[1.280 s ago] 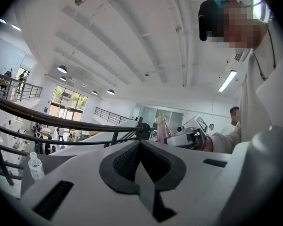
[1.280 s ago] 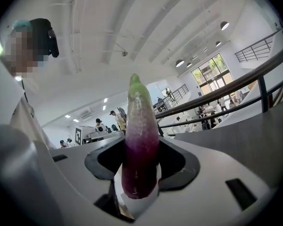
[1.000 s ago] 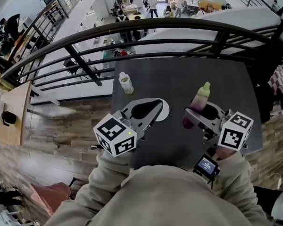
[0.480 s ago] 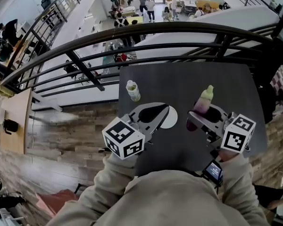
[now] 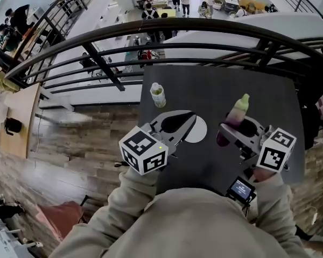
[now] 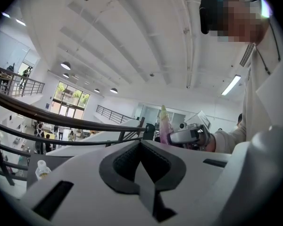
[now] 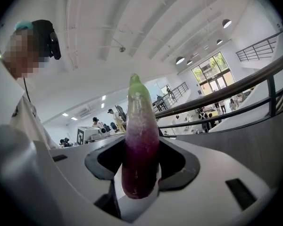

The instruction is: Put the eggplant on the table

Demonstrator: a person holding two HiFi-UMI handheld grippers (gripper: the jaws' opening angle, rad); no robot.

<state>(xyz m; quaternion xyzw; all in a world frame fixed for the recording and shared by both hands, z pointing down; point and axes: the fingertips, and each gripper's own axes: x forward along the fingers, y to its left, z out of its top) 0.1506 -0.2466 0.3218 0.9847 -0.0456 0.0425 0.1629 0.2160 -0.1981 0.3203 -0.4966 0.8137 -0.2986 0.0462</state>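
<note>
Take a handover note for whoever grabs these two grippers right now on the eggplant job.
Left gripper: jaws together, empty, above a white disc.
Right gripper: jaws clamped on the eggplant, green end up, over the right part of the dark table.
Done: eggplant is in the grip.
Left: lower it onto bare table, open the jaws, back away. The small bottle near the far left corner is probably well clear.

Bright, even indoor light here, coming off ceiling lamps [image 6: 66, 65] and big windows [image 6: 68, 98]. Strong fisheye: the railing [image 5: 151, 31] bows, and both gripper views have black corners. The dark table [image 5: 215, 85] looks matte.
</note>
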